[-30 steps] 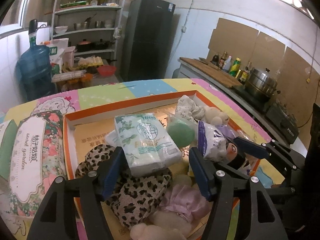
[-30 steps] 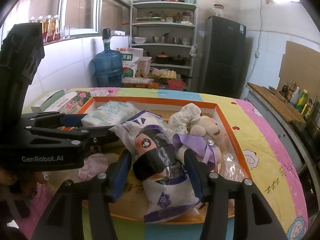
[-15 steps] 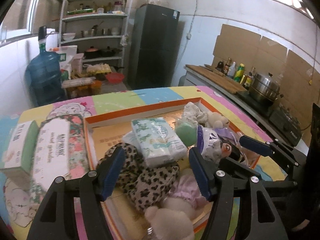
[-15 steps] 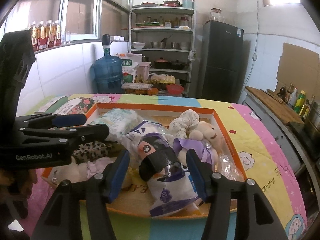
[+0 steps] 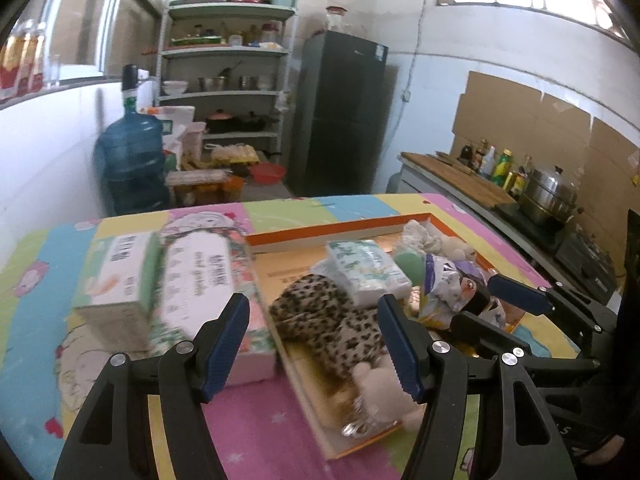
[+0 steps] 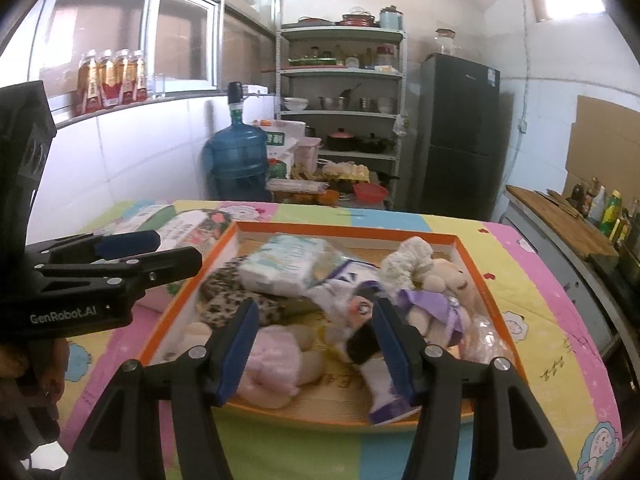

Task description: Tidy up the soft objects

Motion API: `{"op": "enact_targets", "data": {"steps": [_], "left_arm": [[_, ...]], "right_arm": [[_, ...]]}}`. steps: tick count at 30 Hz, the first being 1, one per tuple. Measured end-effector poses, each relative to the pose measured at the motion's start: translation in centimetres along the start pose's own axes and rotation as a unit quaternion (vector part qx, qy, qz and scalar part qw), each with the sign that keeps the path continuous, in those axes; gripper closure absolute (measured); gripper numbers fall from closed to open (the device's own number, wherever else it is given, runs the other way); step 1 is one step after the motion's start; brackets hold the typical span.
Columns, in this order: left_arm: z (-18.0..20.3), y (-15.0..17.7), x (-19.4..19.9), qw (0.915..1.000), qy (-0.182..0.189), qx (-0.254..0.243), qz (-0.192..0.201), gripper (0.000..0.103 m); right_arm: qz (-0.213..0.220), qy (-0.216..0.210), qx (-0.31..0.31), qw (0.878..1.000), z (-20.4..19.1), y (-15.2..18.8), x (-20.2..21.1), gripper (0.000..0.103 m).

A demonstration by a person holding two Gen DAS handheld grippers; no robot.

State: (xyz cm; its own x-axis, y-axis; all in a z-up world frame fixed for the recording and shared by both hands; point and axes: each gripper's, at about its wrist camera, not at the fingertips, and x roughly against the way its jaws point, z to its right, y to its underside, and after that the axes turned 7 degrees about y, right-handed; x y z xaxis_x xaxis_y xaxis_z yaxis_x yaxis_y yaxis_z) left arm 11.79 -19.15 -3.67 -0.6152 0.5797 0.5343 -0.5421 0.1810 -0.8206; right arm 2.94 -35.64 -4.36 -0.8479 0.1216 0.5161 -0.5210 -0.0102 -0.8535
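A shallow orange box [image 6: 344, 230] on the table holds the soft things: a tissue pack [image 6: 288, 264], a leopard-print cloth [image 6: 236, 296], a pink plush [image 6: 272, 356], a bagged doll [image 6: 360, 316] and a plush bear in purple [image 6: 436, 300]. My right gripper [image 6: 316, 340] hovers open over the box's near edge, with the pink plush below it and the doll beside its right finger. My left gripper [image 5: 312, 344] is open and holds nothing, above the box's left rim [image 5: 340, 228], with the leopard cloth [image 5: 324, 320] and tissue pack [image 5: 366, 276] beyond it.
Two tissue boxes, one white-green [image 5: 120, 280] and one floral [image 5: 208, 280], lie left of the orange box on the colourful table mat [image 5: 260, 432]. A water jug [image 6: 236, 152], shelves [image 6: 344, 72] and a fridge [image 6: 460, 132] stand behind; a counter [image 5: 460, 176] runs along the right.
Both grippers have drawn back and up from the box. The left one has swung left, bringing the tissue boxes into view. The doll is no longer between the right fingers.
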Motion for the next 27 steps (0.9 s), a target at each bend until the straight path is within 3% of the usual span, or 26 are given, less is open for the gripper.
{"op": "enact_targets", "data": {"steps": [14, 19, 24, 27], "left_arm": [[-2.5, 2.6, 6.8, 0.9982, -0.05, 0.021, 0.027, 0.035], [-2.8, 3.8, 9.8, 0.9946, -0.083, 0.037, 0.051, 0.035], [-2.6, 4.8, 12.9, 0.9865, -0.145, 0.031, 0.069, 0.035], [-2.4, 5.6, 14.7, 0.9848, -0.152, 0.023, 0.081, 0.035]], "right_arm": [[0.018, -0.029, 0.023, 0.999, -4.9, -0.3, 2.9, 0.044], [0.016, -0.038, 0.014, 0.999, -6.4, -0.1, 3.9, 0.044], [0.015, -0.035, -0.013, 0.999, -7.3, 0.3, 5.0, 0.044], [0.022, -0.03, -0.026, 0.999, -7.8, 0.5, 5.8, 0.044]]}}
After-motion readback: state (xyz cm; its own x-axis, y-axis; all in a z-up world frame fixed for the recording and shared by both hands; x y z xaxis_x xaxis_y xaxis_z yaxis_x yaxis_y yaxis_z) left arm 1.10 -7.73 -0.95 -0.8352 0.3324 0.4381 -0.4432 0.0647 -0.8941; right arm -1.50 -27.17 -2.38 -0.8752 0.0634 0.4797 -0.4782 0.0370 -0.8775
